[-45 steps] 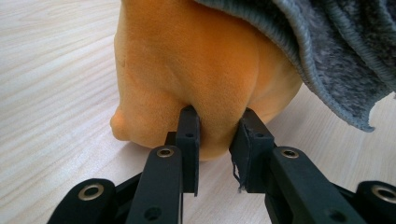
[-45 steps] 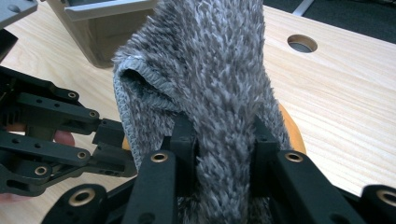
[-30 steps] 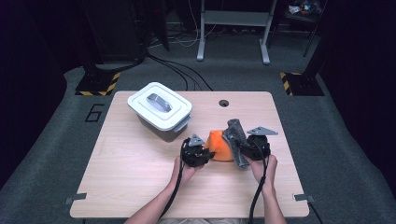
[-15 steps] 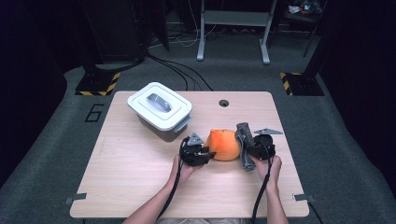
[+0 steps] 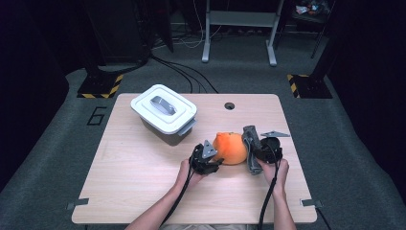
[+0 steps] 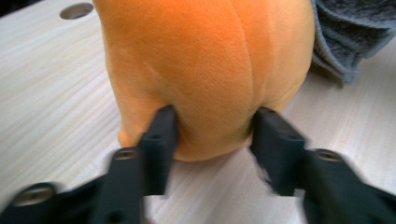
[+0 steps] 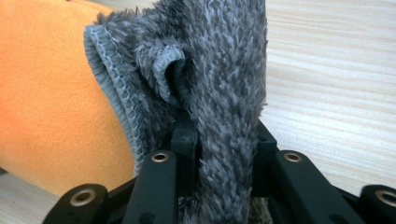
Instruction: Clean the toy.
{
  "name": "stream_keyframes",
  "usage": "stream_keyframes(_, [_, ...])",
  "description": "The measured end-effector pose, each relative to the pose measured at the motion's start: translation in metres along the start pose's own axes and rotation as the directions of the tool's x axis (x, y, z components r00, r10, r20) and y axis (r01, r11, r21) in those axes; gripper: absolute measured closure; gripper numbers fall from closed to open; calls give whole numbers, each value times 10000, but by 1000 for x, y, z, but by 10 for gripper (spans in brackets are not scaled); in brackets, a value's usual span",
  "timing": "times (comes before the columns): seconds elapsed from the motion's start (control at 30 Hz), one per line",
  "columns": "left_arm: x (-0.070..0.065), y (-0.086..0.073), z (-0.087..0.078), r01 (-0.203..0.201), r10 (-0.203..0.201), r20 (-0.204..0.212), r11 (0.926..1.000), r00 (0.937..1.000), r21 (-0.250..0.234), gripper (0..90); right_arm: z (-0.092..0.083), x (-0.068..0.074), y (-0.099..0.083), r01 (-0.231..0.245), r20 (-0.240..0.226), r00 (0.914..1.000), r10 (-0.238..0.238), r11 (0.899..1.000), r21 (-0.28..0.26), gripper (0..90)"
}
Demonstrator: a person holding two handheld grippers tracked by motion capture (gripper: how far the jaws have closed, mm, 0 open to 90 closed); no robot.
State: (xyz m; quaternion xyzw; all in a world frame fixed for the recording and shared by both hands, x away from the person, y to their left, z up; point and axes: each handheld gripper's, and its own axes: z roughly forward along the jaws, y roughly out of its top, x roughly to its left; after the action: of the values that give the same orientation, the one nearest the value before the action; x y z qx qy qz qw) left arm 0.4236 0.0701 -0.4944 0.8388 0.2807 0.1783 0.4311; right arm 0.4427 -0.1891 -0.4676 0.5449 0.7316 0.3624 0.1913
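Soft, light orange plush toy (image 6: 205,70) dents under the left gripper (image 6: 212,135) jaws; right gripper (image 7: 219,154) jaws clamp the limp grey fleece cloth (image 7: 219,70).

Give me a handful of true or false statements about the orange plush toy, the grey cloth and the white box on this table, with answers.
1. The right tongs grip a fuzzy grey cloth. True.
2. The round orange plush toy lies inside the white lidded plastic box. False: it sits on the light wooden table, apart from the box.
3. The left tongs straddle the plush toy's lower part, pads pressing in. True.
4. The box's lid is off. False: it is on.
5. The cloth lies beside the toy. True.
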Motion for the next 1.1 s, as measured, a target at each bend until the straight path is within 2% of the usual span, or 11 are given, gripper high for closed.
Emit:
stream_keyframes(0.13, [5, -1, -4, 760, -758, 87, 9966, 9971, -314, 723, -9, 1, 1, -164, -201, 9997, 158, 9995, -270, 702])
stream_keyframes(0.23, [8, -1, -7, 1443, -1428, 448, 9890, 9887, -316, 739, -22, 4, 5, -157, -572, 9983, 118, 9975, -689, 703])
stream_keyframes(0.4, [8, 3, -13, 2088, -2065, 811, 9777, 9751, -213, 740, -42, 26, 16, 388, -1150, 9920, -523, 9924, -1164, 702])
stream_keyframes(0.53, [7, 5, -15, 2171, -2146, 823, 9759, 9732, -226, 738, -48, 47, 24, 781, -1524, 9835, -974, 9887, -1278, 701])
stream_keyframes(0.7, [4, 4, -15, 2215, -2183, 920, 9748, 9715, -266, 737, -38, 68, 27, 1410, -1557, 9754, -1560, 9846, -1032, 699])
stream_keyframes(0.8, [1, 4, -13, 1845, -1828, 603, 9826, 9813, -235, 738, -28, 77, 27, 1831, -1102, 9752, -1919, 9794, -849, 698])
stream_keyframes(0.87, [1, 4, -12, 1873, -1861, 535, 9821, 9811, -190, 739, -24, 82, 26, 2187, -602, 9728, -2236, 9727, -780, 699])
stream_keyframes(0.93, [2, 4, -12, 2021, -2009, 463, 9791, 9785, -229, 740, -23, 84, 26, 2269, -415, 9721, -2307, 9707, -797, 699])
stream_keyframes(0.97, [3, 4, -12, 2067, -2055, 476, 9782, 9775, -223, 740, -22, 83, 27, 2419, -333, 9689, -2453, 9667, -834, 699])
stream_keyframes(1.07, [3, 4, -11, 2159, -2146, 490, 9761, 9755, -246, 739, -22, 83, 27, 2230, -312, 9736, -2261, 9714, -815, 700])
stream_keyframes(1.1, [4, 4, -11, 2149, -2135, 490, 9763, 9757, -256, 740, -22, 82, 27, 2322, -321, 9714, -2353, 9694, -793, 699])
